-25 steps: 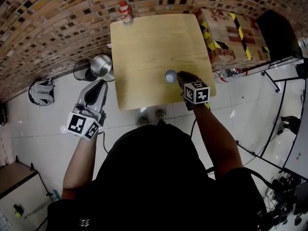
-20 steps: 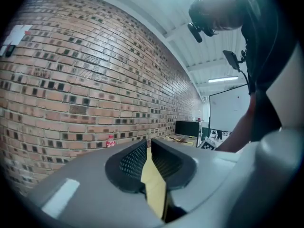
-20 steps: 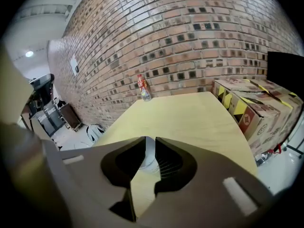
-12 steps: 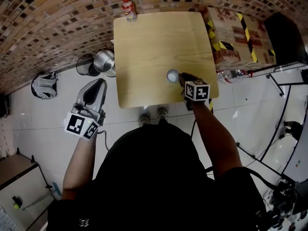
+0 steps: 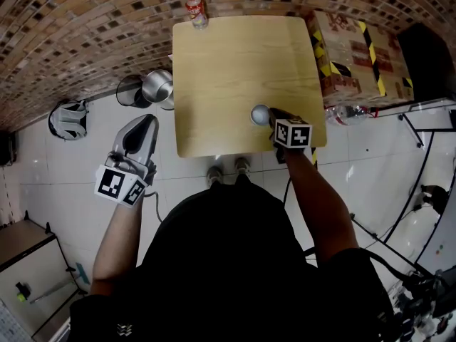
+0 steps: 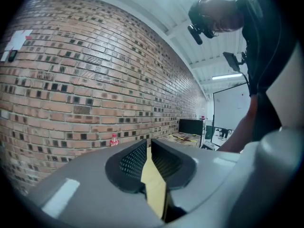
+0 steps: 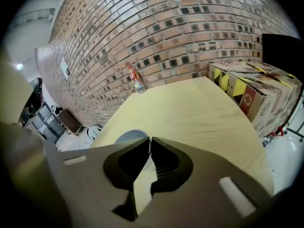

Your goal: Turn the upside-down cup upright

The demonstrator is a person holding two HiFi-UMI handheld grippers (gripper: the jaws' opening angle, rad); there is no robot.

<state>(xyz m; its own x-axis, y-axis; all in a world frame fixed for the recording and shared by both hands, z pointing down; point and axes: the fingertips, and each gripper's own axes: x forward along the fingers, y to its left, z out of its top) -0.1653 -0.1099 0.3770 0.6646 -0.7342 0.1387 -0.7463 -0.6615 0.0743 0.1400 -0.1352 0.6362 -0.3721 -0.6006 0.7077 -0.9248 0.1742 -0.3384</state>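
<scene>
A small pale cup stands on the wooden table, near its front right corner. My right gripper reaches it from the right and points steeply down. In the right gripper view the cup's round grey top lies just left of the right gripper. Its jaws are closing and pinch the cup's thin edge at their tips. My left gripper hangs off the table over the floor at the left. Its jaws are drawn together to a thin slit, with nothing in them.
A red-capped bottle stands at the table's far left corner. Cardboard boxes with black and yellow tape sit right of the table. Metal pots rest on the floor to its left, below a brick wall.
My right gripper has sunk a little onto the cup and its jaws have come together on the cup's edge. The left gripper has stayed where it was.
</scene>
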